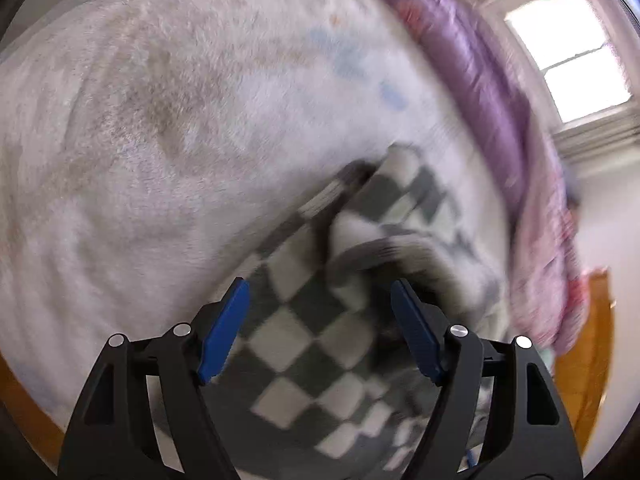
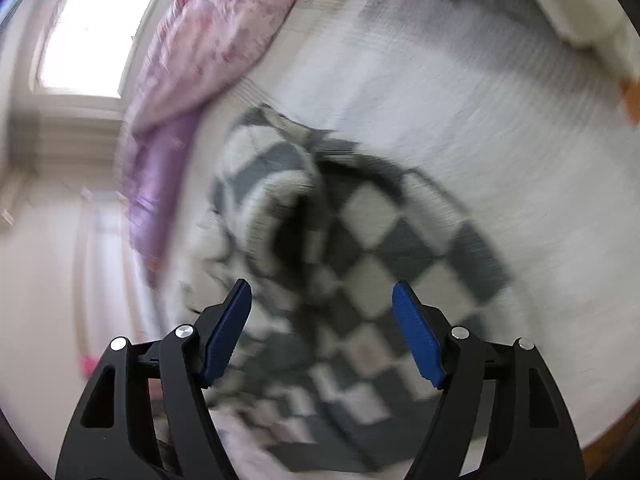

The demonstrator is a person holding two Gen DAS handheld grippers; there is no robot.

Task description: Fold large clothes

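A grey-and-white checkered garment (image 1: 320, 320) lies crumpled on a white fuzzy bed cover (image 1: 160, 140). It also shows in the right wrist view (image 2: 360, 248), with a bunched fold at its upper left. My left gripper (image 1: 320, 292) is open and empty above the garment. My right gripper (image 2: 322, 292) is open and empty above the same garment. Both views are blurred by motion.
A purple and pink floral quilt (image 1: 500, 100) lies along the bed's far side, also in the right wrist view (image 2: 192, 52). A bright window (image 1: 568, 60) is beyond it. The wooden floor (image 1: 588, 340) shows past the bed edge.
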